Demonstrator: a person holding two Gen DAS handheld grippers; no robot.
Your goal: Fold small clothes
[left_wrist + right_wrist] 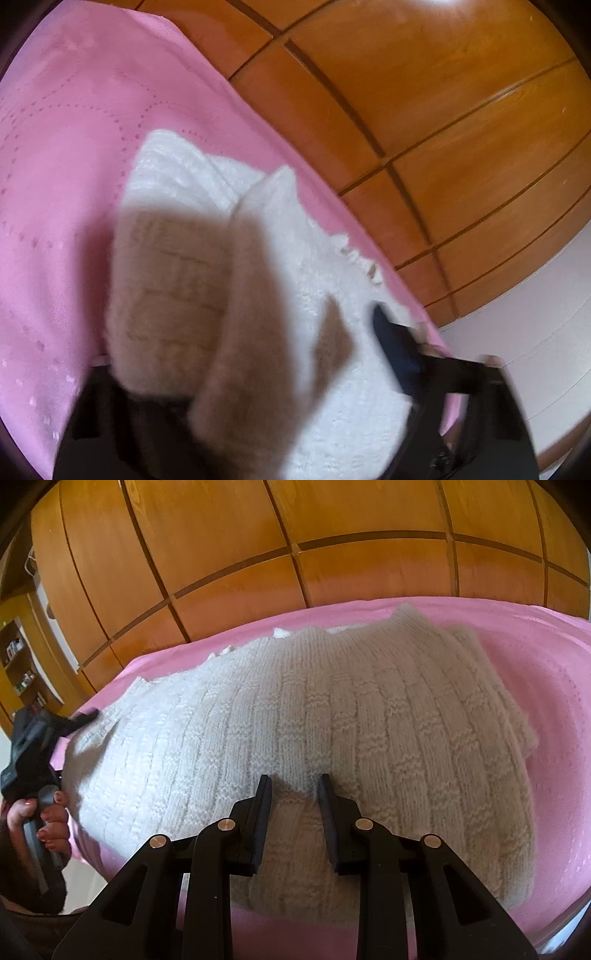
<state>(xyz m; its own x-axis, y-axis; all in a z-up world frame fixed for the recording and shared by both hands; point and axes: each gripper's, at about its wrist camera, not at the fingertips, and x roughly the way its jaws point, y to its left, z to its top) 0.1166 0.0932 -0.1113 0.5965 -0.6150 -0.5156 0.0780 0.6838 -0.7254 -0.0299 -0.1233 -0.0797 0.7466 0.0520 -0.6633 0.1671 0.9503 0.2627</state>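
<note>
On pink blanket (535, 672): white sweater (295, 709) | right hand-held gripper (295, 794) spread | left hand-held gripper (258, 369) unclear, cloth-blocked

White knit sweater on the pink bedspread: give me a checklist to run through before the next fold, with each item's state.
1. Sweater supported: ok. The white knit sweater lies on the pink bedspread.
2. Left grip: cannot tell. In the left wrist view, a blurred flap of knit covers the left gripper; one dark finger shows.
3. Right gripper free: ok. Its jaws stand apart over the knit, nothing clamped.
4. Left gripper at the sweater's edge: ok, per the right wrist view.
5. Far edge flat: not ok. Bumps and small folds show at the collar.
6. Image sharpness, left wrist: not ok.
</note>
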